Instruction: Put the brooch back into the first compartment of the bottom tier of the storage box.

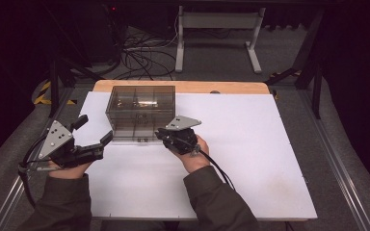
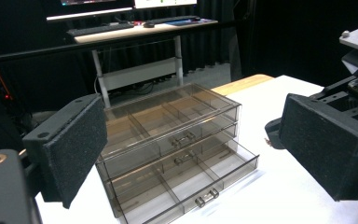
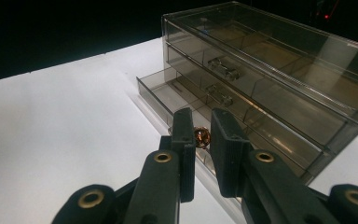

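I see a white bench (image 1: 250, 159) with a strip of bare wood (image 1: 183, 86) along its far edge. One smoky clear drawer box (image 1: 142, 108) stands on the white top near that far edge, left of middle, its bottom drawer (image 2: 191, 186) pulled out.

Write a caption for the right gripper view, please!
Right gripper pinches a small coppery bead above the clear organizer's open bottom drawer.
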### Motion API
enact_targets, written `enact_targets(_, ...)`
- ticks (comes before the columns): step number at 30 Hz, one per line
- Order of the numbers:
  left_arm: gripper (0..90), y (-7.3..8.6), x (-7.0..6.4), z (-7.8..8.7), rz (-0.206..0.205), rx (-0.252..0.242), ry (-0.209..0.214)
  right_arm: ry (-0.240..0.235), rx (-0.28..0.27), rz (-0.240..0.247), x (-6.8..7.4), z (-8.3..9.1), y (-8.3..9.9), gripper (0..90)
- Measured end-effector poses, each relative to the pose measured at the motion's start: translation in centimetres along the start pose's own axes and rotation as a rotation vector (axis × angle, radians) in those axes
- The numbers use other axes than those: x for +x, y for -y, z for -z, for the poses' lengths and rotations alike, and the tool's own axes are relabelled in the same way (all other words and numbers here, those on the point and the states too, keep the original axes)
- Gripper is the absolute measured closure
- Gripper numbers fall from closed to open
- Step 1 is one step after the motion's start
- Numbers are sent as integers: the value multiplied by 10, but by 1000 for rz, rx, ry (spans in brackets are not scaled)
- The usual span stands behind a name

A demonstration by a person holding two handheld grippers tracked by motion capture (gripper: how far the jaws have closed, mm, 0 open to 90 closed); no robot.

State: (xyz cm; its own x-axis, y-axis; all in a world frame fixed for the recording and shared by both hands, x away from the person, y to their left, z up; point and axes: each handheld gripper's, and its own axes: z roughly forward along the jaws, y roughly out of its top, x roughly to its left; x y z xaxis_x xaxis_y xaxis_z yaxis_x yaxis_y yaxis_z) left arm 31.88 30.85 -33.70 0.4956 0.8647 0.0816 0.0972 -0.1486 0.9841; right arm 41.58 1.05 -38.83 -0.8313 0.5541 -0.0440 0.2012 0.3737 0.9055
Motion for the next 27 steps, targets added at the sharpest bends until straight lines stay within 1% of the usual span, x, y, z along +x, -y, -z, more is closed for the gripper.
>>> enact_targets(9,89,0,1,1,4,-2,-1,-14,10,12,7,-17,-3,808)
enact_targets(13,89,0,1,1,5,2,-2,-20,7,19,10,-24,-6,808)
enact_targets(14,89,1,0,0,5,3,-2,-23,6,21,11,-29,-8,807)
enact_targets(15,89,1,0,0,5,4,-2,-23,6,21,11,-29,-8,807)
enact_targets(21,89,1,1,1,4,2,-5,-35,2,26,15,-44,-13,808)
enact_targets(27,89,2,3,1,9,4,-5,-33,3,26,17,-58,-14,808)
